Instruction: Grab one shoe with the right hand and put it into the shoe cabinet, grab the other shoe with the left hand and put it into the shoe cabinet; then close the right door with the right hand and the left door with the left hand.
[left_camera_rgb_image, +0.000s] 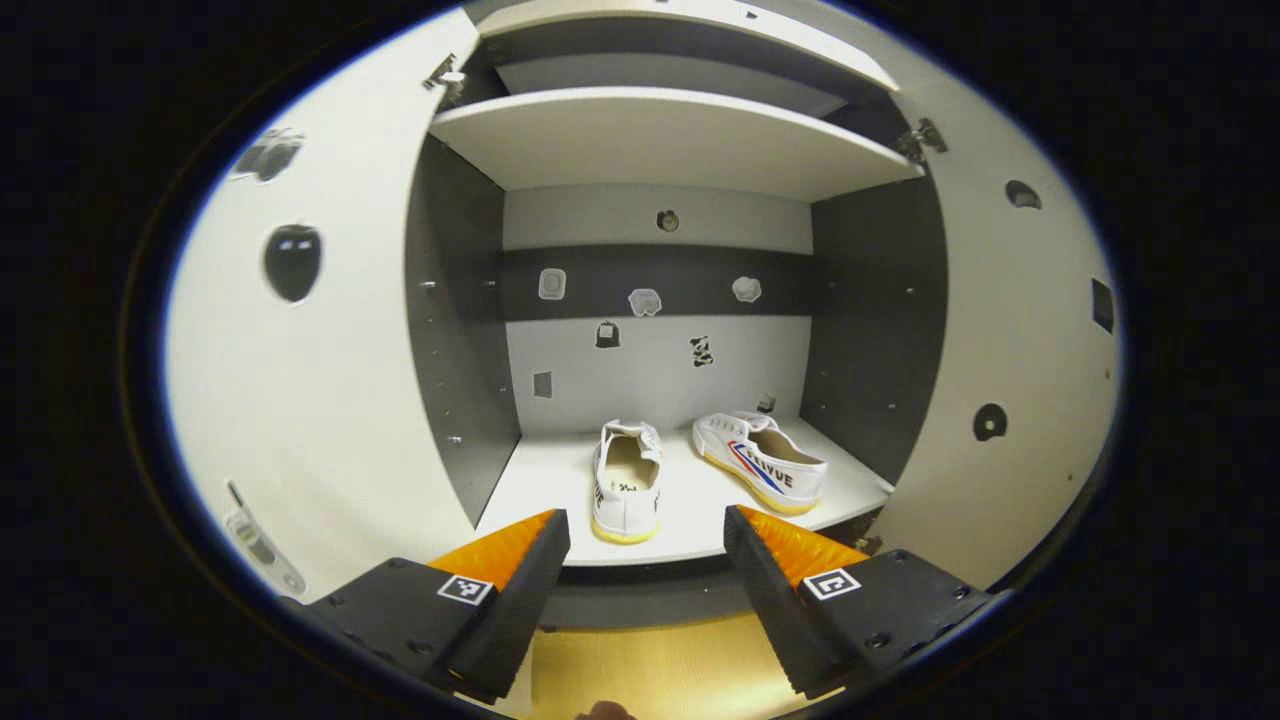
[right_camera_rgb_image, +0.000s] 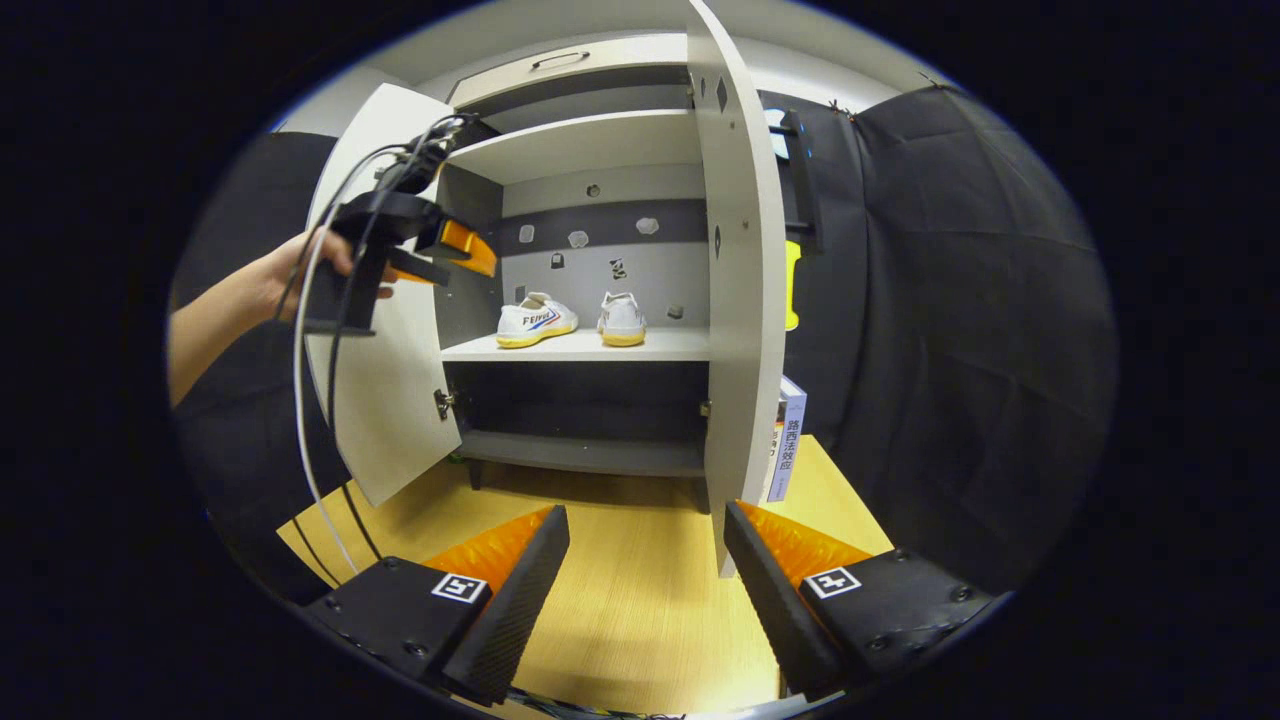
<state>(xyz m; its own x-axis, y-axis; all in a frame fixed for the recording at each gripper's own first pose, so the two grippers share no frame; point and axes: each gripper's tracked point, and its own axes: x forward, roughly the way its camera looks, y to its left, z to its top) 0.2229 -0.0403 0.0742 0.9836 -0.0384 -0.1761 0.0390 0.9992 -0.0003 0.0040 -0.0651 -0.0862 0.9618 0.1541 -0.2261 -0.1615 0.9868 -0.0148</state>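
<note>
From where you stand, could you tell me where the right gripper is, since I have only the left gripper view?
Observer: The right gripper hangs open over the wooden surface, close to the lower edge of the open right door, and holds nothing.
Operator: Thank you. Is there anything beside that door I should mind?
Observer: A book stands upright just behind it, near its foot.
Operator: And lower down in the cabinet?
Observer: A second, lower shelf runs beneath the one you face.
</note>
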